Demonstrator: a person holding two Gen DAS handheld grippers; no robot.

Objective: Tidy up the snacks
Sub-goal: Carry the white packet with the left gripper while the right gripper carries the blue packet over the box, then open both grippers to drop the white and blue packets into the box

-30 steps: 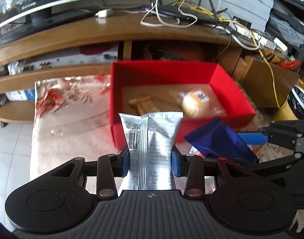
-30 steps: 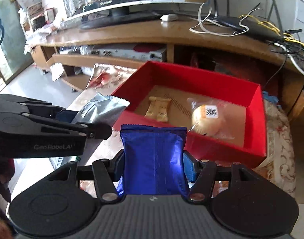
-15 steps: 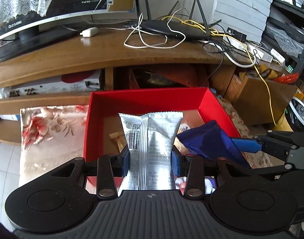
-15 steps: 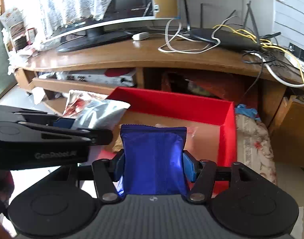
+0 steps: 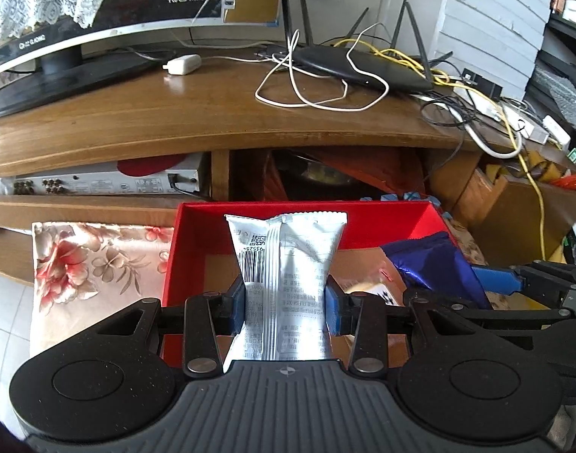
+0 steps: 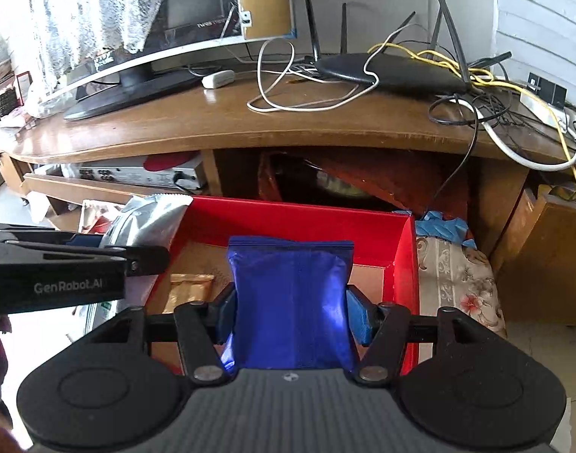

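We held the silver packet point(image 5: 286, 283) and blue packet point(image 6: 291, 302) clamped in our fingers above the red box point(image 5: 382, 219), where crowded releases risked collision.

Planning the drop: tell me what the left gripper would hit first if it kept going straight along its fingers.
Probably the red box's far wall. The left gripper, shut on the silver packet, points over the box interior toward that wall; the packet's top would likely touch first. Depth is hard to judge.
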